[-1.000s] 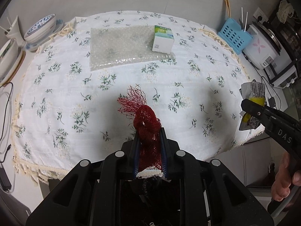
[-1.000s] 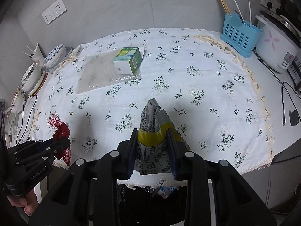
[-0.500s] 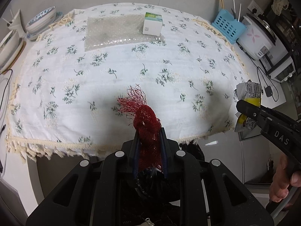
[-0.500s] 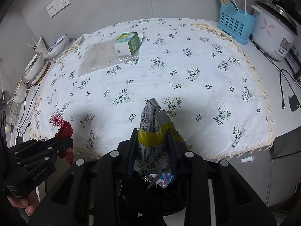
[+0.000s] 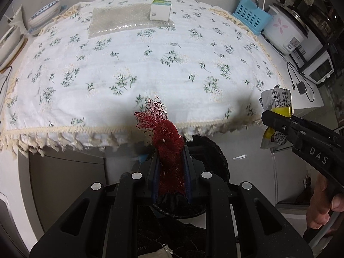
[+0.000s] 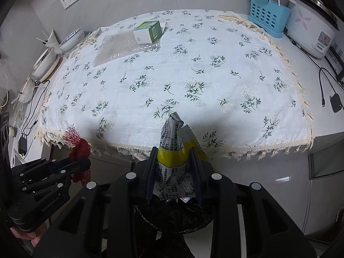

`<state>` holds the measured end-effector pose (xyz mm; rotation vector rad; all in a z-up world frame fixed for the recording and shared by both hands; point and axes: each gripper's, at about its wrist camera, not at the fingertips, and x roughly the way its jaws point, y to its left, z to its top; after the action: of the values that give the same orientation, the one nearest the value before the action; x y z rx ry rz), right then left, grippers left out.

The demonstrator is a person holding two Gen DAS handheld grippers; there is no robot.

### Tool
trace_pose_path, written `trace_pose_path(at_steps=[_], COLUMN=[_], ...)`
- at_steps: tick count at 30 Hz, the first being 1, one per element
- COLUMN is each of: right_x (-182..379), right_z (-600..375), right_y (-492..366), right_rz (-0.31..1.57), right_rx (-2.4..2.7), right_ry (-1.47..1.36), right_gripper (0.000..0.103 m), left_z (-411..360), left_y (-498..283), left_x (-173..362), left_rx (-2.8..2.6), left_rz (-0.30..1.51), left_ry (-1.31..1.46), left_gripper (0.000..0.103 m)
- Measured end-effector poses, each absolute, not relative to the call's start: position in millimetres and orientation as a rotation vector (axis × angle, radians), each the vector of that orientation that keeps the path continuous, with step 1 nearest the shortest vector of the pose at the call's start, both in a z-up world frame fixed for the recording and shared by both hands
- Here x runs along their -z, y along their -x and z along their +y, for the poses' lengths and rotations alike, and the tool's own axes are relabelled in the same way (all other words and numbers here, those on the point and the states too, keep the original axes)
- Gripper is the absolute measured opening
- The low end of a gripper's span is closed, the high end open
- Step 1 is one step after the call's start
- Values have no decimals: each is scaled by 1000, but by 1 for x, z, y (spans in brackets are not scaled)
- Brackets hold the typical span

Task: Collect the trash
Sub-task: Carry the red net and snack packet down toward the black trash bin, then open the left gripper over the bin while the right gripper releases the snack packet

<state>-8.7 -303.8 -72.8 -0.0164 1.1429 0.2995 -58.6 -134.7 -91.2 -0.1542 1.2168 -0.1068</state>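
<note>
My left gripper (image 5: 170, 152) is shut on a bunched red mesh net (image 5: 166, 137), held just off the table's front edge over a black-lined trash bin (image 5: 211, 150). In the right wrist view, my right gripper (image 6: 174, 150) is shut on a crumpled snack wrapper (image 6: 173, 142), grey print with a yellow band, above the same bin (image 6: 174, 217). The wrapper (image 5: 277, 107) and right gripper also show at the right of the left wrist view. The net (image 6: 79, 148) and left gripper appear at the lower left of the right wrist view. A bubble-wrap sheet (image 5: 120, 21) and a small green-and-white box (image 5: 160, 9) lie at the table's far side.
A floral tablecloth (image 5: 150, 68) with a fringed edge covers the table. Bowls (image 5: 43, 15) stand at the far left, a blue utensil basket (image 5: 250, 15) and a rice cooker (image 5: 286, 34) at the far right. Cables (image 6: 326, 86) trail on the right counter.
Both grippers have drawn back from over the table to beyond its front edge and sunk a little, with the net and wrapper still held. The bin has come into view beneath them.
</note>
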Motion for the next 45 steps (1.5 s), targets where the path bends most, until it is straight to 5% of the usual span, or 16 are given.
trace_pose_path(at_steps=[45], right_x=[217], right_z=[-341], right_y=[61], right_rz=[1325], right_rx=[-276], right_ry=[8], right_gripper=[28], left_z=[-184], left_y=[86], left_x=[239], left_rx=[129], left_rz=[1427], left_ry=[61], left_gripper=[18])
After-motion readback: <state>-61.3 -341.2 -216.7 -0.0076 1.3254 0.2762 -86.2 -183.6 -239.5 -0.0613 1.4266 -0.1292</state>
